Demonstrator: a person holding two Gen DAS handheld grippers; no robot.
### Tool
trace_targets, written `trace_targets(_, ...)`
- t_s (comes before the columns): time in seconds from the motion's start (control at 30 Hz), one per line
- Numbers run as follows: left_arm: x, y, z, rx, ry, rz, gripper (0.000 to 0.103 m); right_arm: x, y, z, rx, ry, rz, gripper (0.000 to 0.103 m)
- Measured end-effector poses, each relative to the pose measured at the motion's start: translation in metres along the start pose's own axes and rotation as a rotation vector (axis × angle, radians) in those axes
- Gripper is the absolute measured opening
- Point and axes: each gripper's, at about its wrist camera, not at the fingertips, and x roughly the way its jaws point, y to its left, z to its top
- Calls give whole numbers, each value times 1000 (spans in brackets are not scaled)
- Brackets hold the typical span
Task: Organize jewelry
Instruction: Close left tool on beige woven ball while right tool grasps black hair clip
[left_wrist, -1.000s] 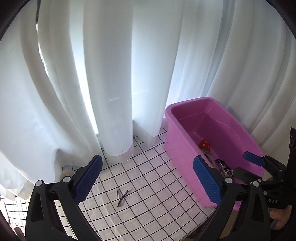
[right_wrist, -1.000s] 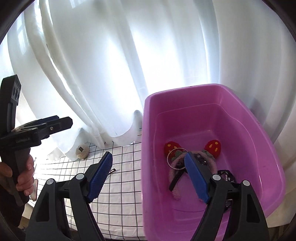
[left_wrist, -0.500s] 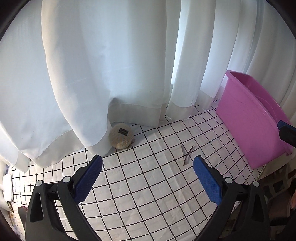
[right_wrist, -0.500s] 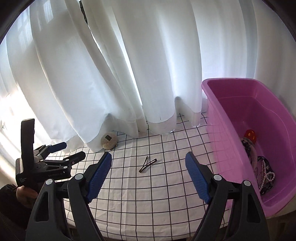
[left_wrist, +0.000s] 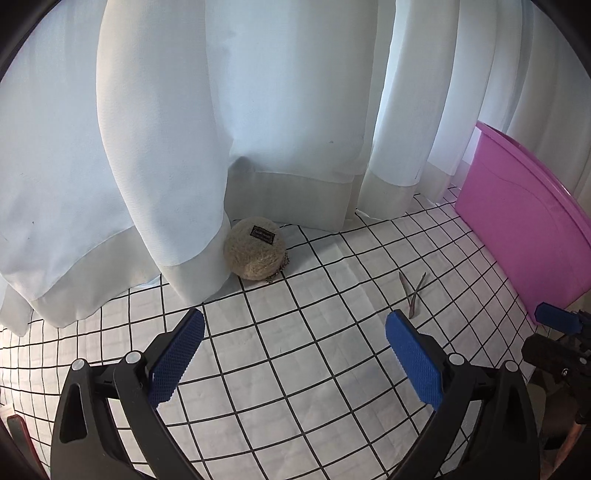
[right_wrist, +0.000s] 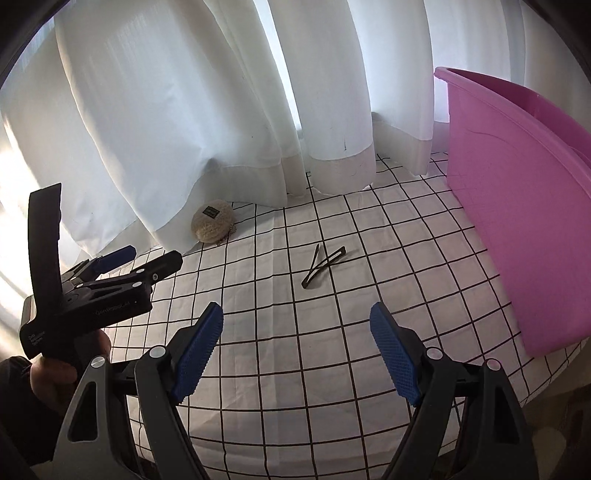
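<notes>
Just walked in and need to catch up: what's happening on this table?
A person holds two grippers over the checked cloth. The left gripper and right gripper are both open and empty. Two dark hair clips and a round woven pouch lie loose; the pink tub stands at the right.

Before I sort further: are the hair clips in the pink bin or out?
Out: the two hair clips lie crossed on the checked cloth, beside the pink bin.
</notes>
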Motion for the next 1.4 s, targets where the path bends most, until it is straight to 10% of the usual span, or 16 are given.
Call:
trace_targets(0.67, 102, 16, 21, -57, 16, -3, 97, 114, -9, -9, 38, 56, -66, 78)
trace_targets(1.4, 142, 31, 41, -56, 50, 51, 97, 143, 2, 13, -16, 47, -177, 78)
